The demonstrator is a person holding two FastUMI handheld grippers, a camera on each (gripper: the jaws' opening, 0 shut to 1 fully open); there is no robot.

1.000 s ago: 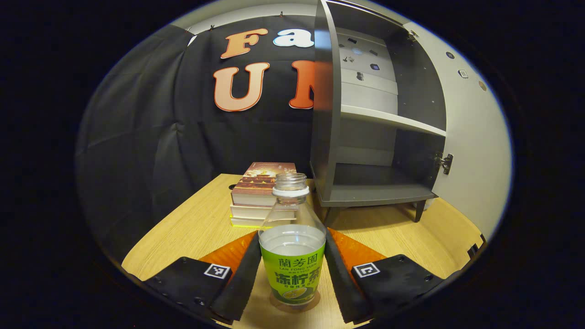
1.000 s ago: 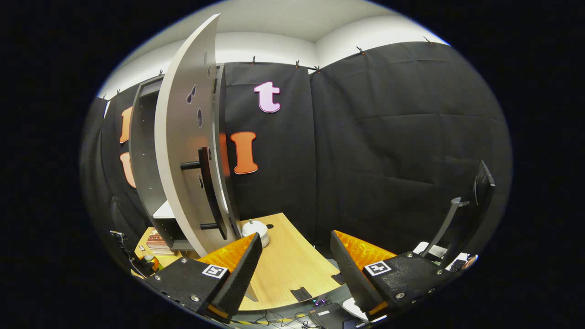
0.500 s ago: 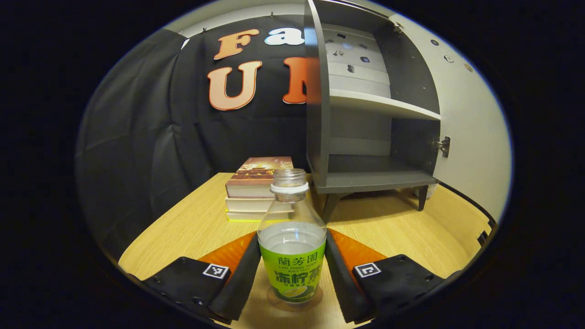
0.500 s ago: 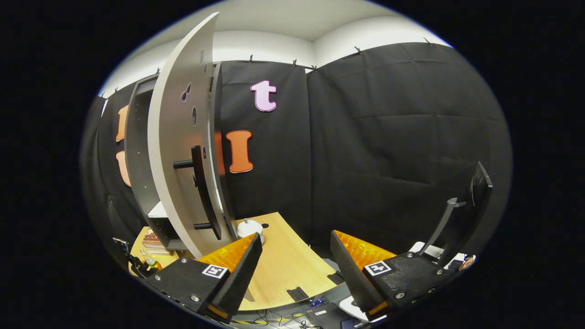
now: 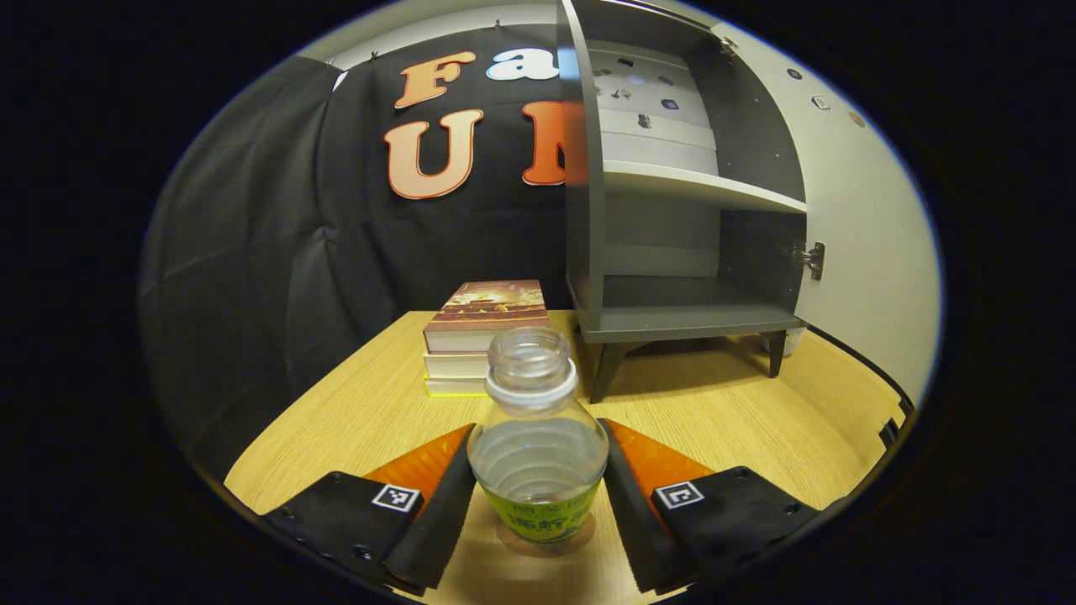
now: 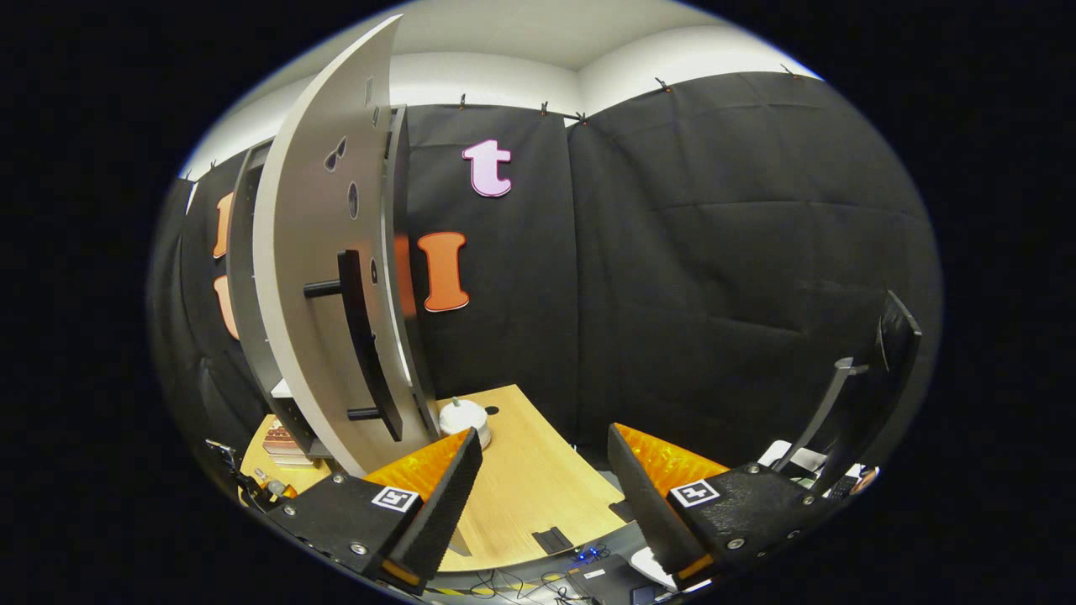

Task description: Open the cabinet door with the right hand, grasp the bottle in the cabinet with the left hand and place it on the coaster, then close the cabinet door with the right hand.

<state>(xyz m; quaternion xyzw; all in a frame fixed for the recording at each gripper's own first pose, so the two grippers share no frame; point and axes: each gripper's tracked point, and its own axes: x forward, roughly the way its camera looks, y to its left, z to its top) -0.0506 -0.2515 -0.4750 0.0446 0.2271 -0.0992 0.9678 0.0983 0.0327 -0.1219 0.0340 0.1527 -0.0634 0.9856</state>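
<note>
Saw the bottle (image 5: 538, 454) standing upright on the coaster (image 5: 582, 538) on the wooden table (image 5: 714, 420), out of the cabinet (image 5: 689, 210). Had no cap on, some clear water inside and a green label low down.

Saw the left gripper (image 5: 538, 425) around the bottle, one finger right beside each side of it. Looked very close, maybe touching. Could not tell pressing from just touching, so could not call it pinched or let go.

Found a pile of three books (image 5: 483, 336) behind the bottle, lying flat on the table, just left of the cabinet. Stood on short legs at the back of the table, that grey cabinet, with a pale shelf (image 5: 698, 185) across the middle and nothing on the bottom board.

Saw the cabinet door (image 5: 866, 227) swung wide open to the right in the left gripper view, hanging from a small metal hinge.

Saw the same door (image 6: 319, 277) from its outer side in the right gripper view, pale and tall, with a long dark handle (image 6: 361, 336) sticking out.

Found the right gripper (image 6: 543, 433) spread wide, with nothing between the fingers. Hung in the air to the right of the door, apart from the handle and not touching it.

Spotted a small white round thing (image 6: 464, 418) on the table, near the bottom edge of the door.
</note>
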